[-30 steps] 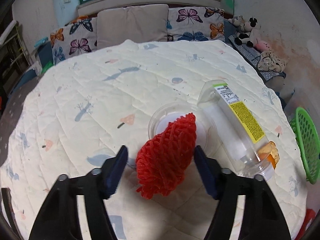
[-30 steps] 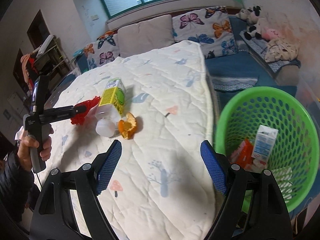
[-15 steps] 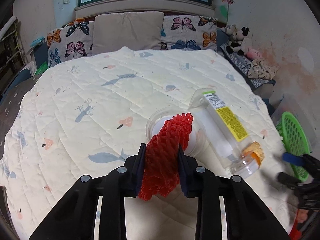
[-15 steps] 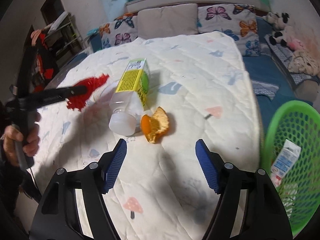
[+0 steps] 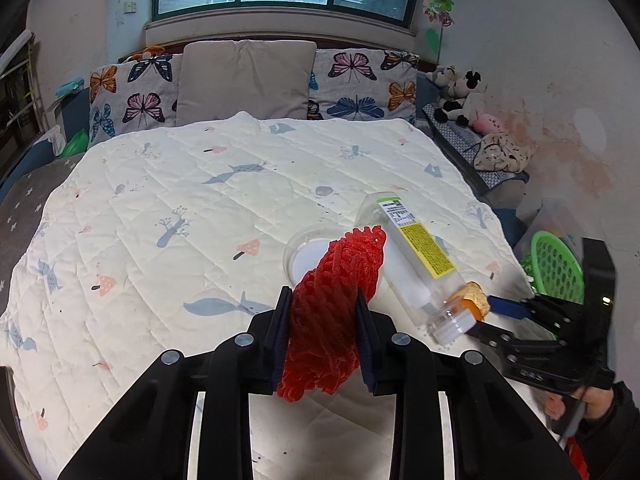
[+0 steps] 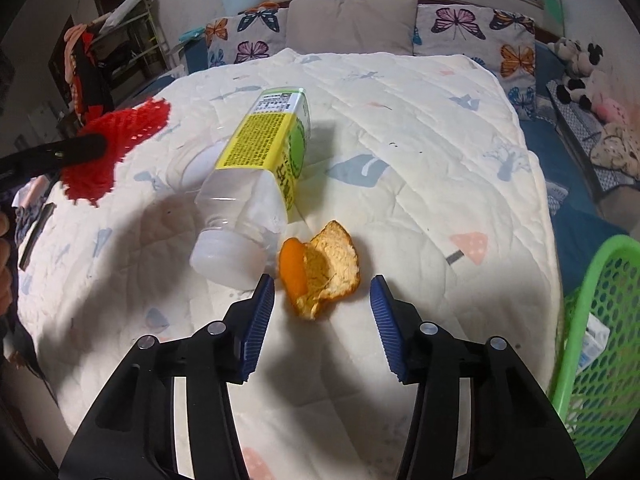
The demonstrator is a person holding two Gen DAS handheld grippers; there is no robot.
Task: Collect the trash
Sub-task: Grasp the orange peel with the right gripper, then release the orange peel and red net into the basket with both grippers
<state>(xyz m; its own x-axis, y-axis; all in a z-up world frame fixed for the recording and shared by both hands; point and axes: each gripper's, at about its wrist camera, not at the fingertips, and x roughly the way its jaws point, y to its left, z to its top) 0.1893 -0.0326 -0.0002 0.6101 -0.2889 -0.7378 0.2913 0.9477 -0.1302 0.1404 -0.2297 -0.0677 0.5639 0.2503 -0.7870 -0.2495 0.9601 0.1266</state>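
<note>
My left gripper [image 5: 322, 322] is shut on a red foam net [image 5: 340, 292], lifted a little above the quilt; the red net [image 6: 120, 138] also shows at the left of the right wrist view. My right gripper [image 6: 322, 300] hovers over an orange peel [image 6: 320, 270] with its jaws closing; the peel lies between the blue pads, untouched. An empty clear plastic bottle [image 6: 256, 184] with a yellow-green label lies on its side just left of the peel. The bottle [image 5: 416, 264] and a clear round lid [image 5: 308, 248] lie beyond the net in the left wrist view.
A green plastic basket [image 6: 600, 344] with a small carton inside stands off the bed's right edge. The cream quilt [image 5: 180, 216] covers the bed. Butterfly pillows [image 5: 132, 100] and soft toys [image 5: 460, 96] sit at the far end. A hand [image 5: 580, 404] holds the right gripper.
The left gripper shut on the red net and lifted it. The right gripper swung from the basket over to the orange peel, dropped lower, and its jaws narrowed.
</note>
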